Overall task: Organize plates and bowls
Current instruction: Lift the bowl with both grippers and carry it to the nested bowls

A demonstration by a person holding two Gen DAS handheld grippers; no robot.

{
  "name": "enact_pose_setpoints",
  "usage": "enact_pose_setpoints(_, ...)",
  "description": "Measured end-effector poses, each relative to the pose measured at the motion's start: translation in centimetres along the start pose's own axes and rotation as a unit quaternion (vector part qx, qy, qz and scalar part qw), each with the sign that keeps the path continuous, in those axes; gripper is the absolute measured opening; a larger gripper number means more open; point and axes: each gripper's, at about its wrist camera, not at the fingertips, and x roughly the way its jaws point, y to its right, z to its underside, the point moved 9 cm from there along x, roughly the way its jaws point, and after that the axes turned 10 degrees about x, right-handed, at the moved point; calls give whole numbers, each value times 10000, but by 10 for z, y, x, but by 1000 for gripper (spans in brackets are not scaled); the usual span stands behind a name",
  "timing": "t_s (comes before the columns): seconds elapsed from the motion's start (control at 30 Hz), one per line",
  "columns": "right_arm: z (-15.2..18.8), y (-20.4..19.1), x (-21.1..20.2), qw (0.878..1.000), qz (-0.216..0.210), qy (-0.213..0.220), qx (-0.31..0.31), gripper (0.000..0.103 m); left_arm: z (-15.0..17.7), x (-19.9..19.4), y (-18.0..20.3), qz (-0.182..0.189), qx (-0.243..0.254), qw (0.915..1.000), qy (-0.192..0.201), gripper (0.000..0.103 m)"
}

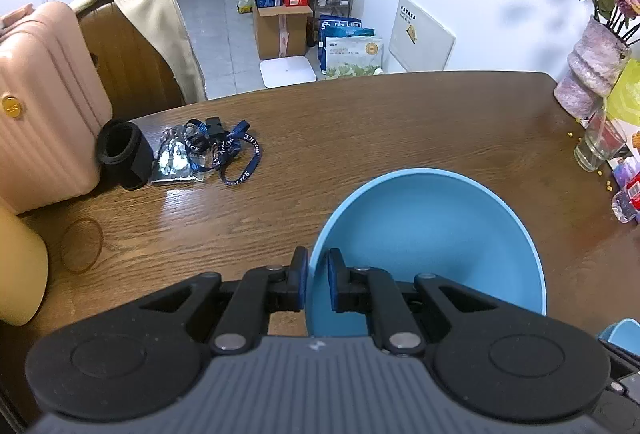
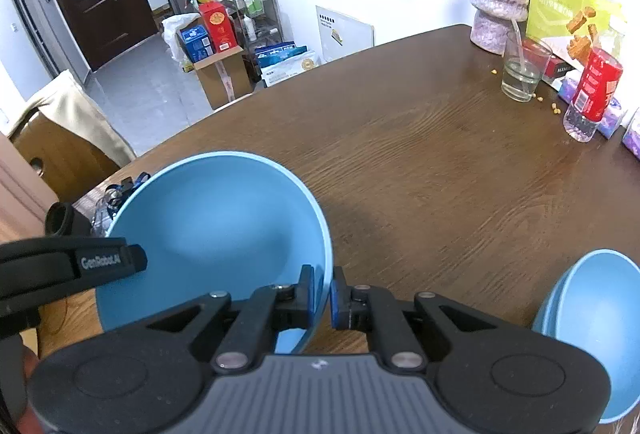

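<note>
Two grippers, one bowl between them: the left gripper (image 1: 317, 284) is clamped on the near-left rim of a large blue bowl (image 1: 432, 234), one pad inside the wall and one outside; the right gripper (image 2: 322, 296) is pinched on the opposite rim of the same bowl (image 2: 216, 226). It appears held clear of the wooden table (image 2: 420, 154), though no gap can be confirmed.

Blue bowls counted: three at least, namely the held one plus a stack of blue bowls (image 2: 592, 330) to the right of the right gripper, showing two nested rims. Plates counted: none in view.

Progress, as judged: midway; the held bowl is not yet stacked.
</note>
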Motion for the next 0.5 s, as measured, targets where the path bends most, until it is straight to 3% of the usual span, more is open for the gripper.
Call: enact_pose_setpoints(0.5, 7, 29, -46, 9999, 29, 126, -50, 7, 19, -44, 29, 53, 34, 9999, 111, 11)
